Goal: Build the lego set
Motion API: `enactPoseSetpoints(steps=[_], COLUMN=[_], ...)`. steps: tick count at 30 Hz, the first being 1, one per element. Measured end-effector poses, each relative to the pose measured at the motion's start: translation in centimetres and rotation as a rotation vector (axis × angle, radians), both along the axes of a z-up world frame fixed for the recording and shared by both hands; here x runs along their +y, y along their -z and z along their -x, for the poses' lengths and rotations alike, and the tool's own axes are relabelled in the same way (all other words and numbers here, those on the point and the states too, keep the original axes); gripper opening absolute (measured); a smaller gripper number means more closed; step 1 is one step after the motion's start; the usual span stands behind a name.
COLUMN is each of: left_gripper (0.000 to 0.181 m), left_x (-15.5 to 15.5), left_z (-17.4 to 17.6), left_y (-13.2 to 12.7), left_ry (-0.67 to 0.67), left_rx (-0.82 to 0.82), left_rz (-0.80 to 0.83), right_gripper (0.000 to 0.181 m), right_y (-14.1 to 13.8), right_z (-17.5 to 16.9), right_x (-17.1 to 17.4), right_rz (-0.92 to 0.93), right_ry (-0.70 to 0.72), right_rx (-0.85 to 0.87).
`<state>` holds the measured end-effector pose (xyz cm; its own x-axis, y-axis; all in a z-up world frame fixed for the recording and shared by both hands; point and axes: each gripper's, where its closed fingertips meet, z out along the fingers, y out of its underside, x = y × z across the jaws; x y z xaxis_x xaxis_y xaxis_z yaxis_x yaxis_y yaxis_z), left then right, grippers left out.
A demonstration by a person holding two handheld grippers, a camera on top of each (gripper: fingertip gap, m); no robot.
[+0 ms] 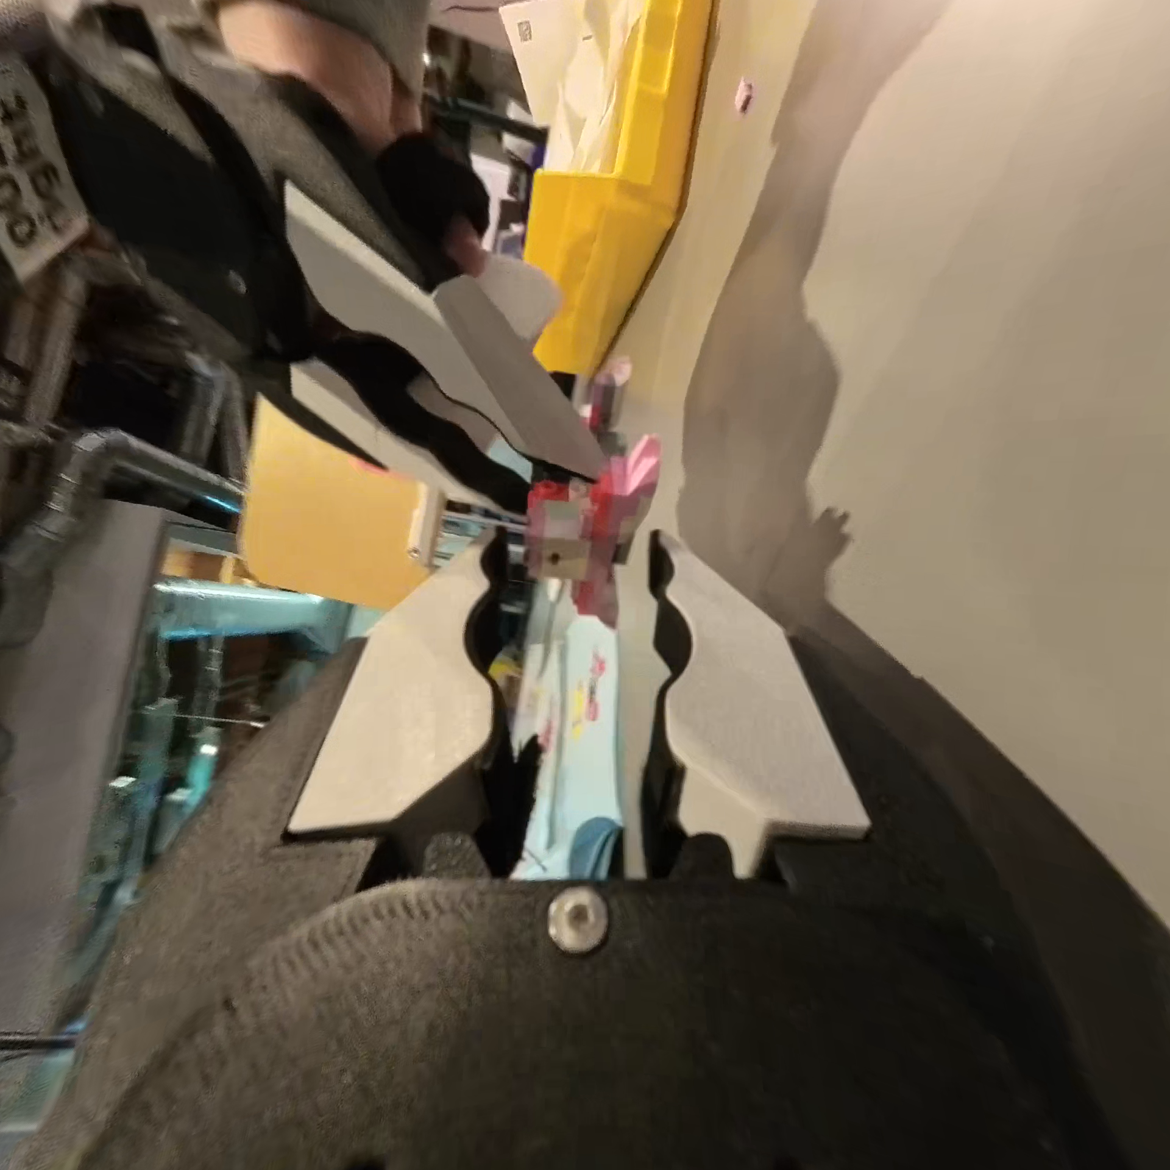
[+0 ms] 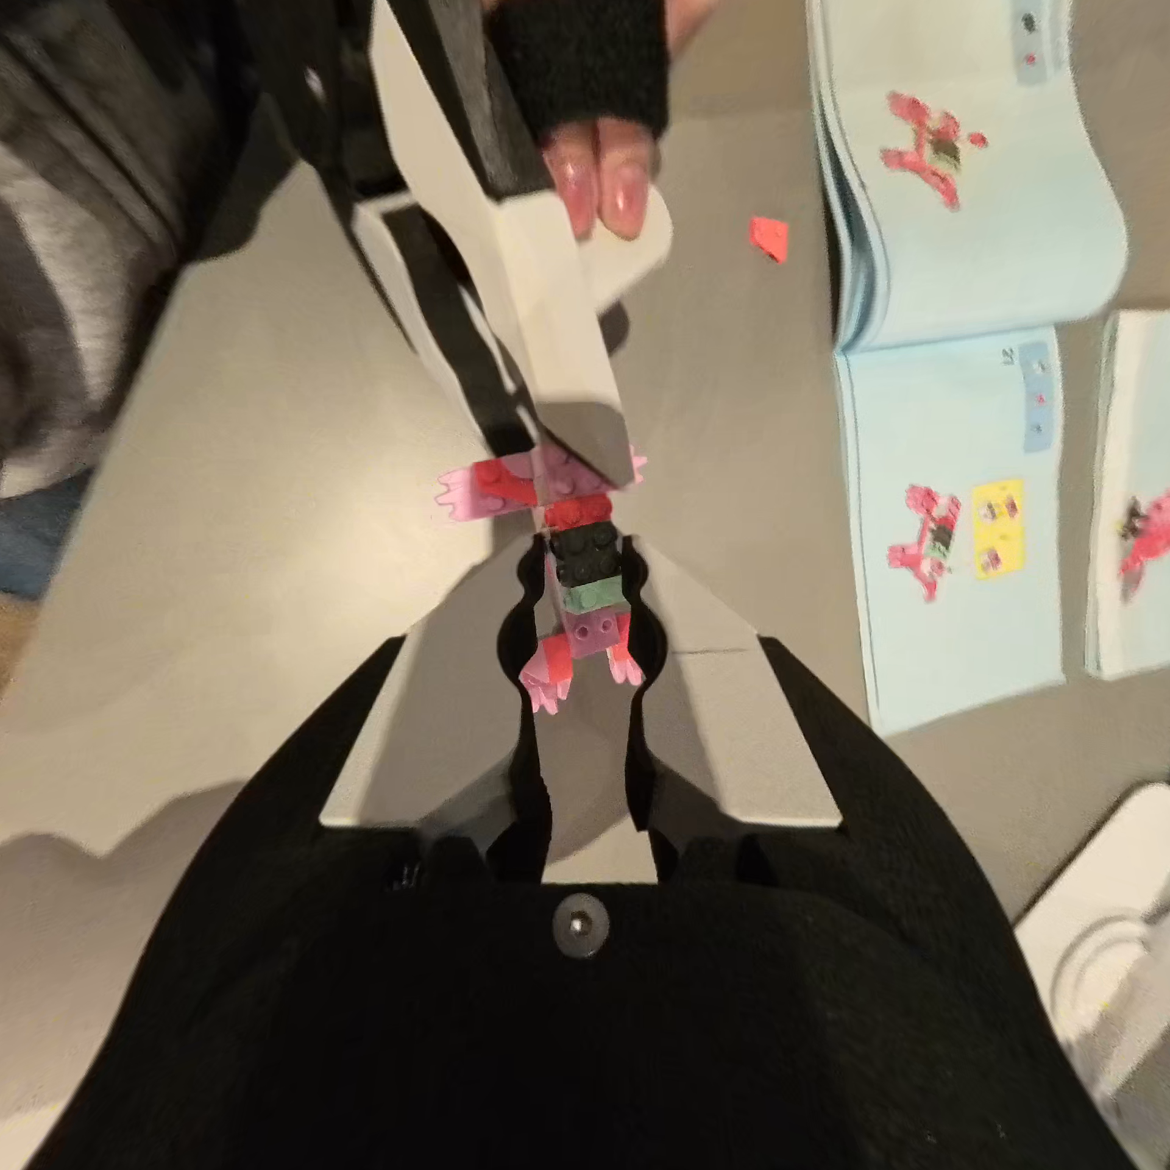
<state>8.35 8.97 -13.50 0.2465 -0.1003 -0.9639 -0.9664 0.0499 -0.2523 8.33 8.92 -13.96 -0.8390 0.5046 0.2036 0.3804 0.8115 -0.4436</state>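
Gripping the lego model (image 2: 585,570) between them, my right fingers (image 2: 684,608) are closed to a narrow gap, pads pressed against its black and green middle section, while its pink clawed feet hang back toward the camera. Ahead, my left gripper (image 2: 570,468) comes in from above; whether its tips pinch the red and pink front end or only touch it, I cannot tell. From the left wrist view my left fingers (image 1: 418,646) stand somewhat apart, with the model (image 1: 582,525) just off their tips and the right gripper (image 1: 557,468) clamped on it from the upper left. Pale desk (image 2: 253,443) lies open below the model. An open instruction booklet (image 2: 949,443) lies well to the right, a loose red brick (image 2: 769,235) beside it. A yellow bin (image 1: 608,209) sits at the desk's far edge.
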Motion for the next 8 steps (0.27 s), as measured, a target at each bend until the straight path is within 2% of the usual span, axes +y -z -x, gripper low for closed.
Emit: enactPoseSetpoints(steps=[5,8], left_gripper=[0.081,0.084], left_x=[1.3,1.6], left_z=[2.9,4.4], left_y=[1.1,1.2], left_ry=[-0.133,-0.191], left_rx=[-0.242,-0.401], left_rz=[0.120,0.161], right_gripper=[0.022,0.022], right_y=[1.2,2.4], right_z=[1.1,1.3], right_x=[5.1,7.8], right_rz=[-0.004,0.039], right_ry=[0.246,0.421], right_rx=[0.063,0.044])
